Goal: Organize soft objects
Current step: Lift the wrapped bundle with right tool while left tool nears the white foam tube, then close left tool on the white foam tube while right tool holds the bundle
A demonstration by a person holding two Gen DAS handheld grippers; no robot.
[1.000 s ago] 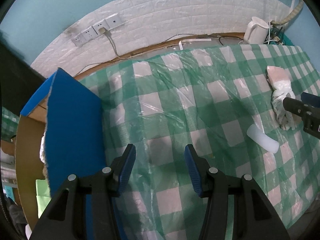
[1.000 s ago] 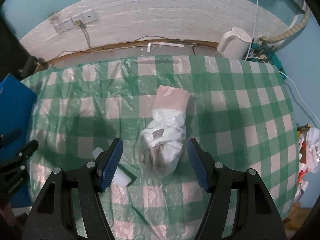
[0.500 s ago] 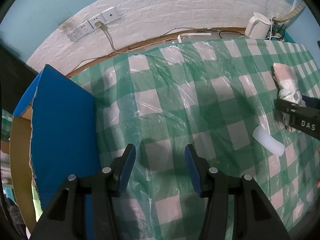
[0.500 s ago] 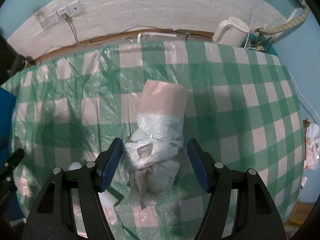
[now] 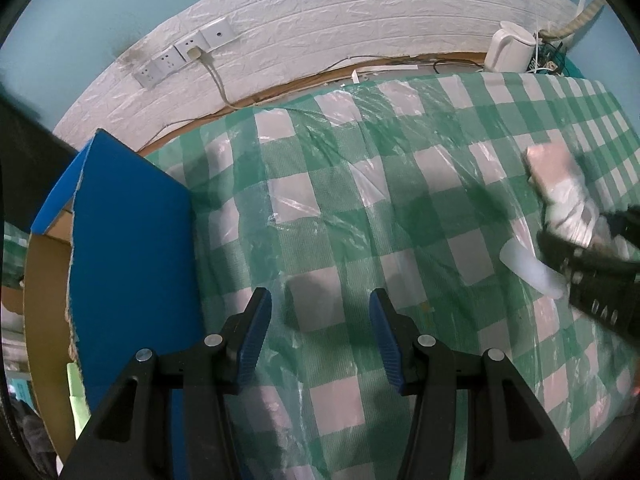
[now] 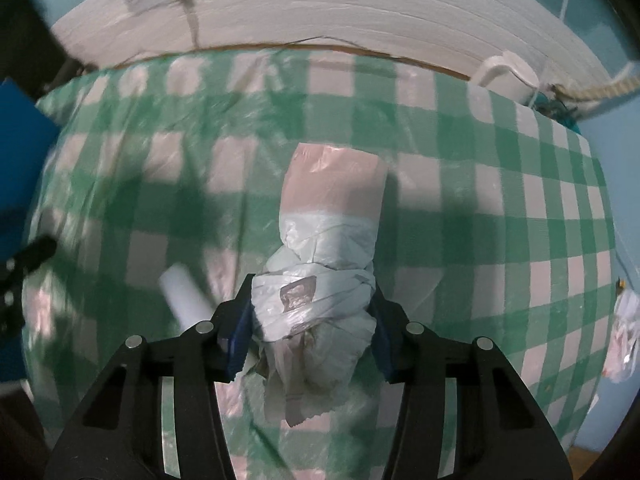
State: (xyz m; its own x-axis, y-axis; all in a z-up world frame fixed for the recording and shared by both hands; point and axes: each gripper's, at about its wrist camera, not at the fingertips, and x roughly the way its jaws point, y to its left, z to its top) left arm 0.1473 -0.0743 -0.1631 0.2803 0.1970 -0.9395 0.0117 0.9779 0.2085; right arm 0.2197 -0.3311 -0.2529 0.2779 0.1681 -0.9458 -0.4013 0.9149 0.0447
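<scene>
The crumpled white plastic-wrapped bundle with a pink end (image 6: 328, 272) lies mid-worktop, the right tongs (image 6: 312, 336) just closing on it. At nine o'clock, a white foam cylinder (image 6: 186, 300) awaits; the left tongs (image 5: 320, 338) hang released beside the blue-flapped cardboard box (image 5: 128, 240).

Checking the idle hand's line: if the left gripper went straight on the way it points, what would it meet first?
Most likely the checked tablecloth: the left gripper is open, with only bare cloth between and ahead of its fingers. The blue box sits off to its left.
</scene>
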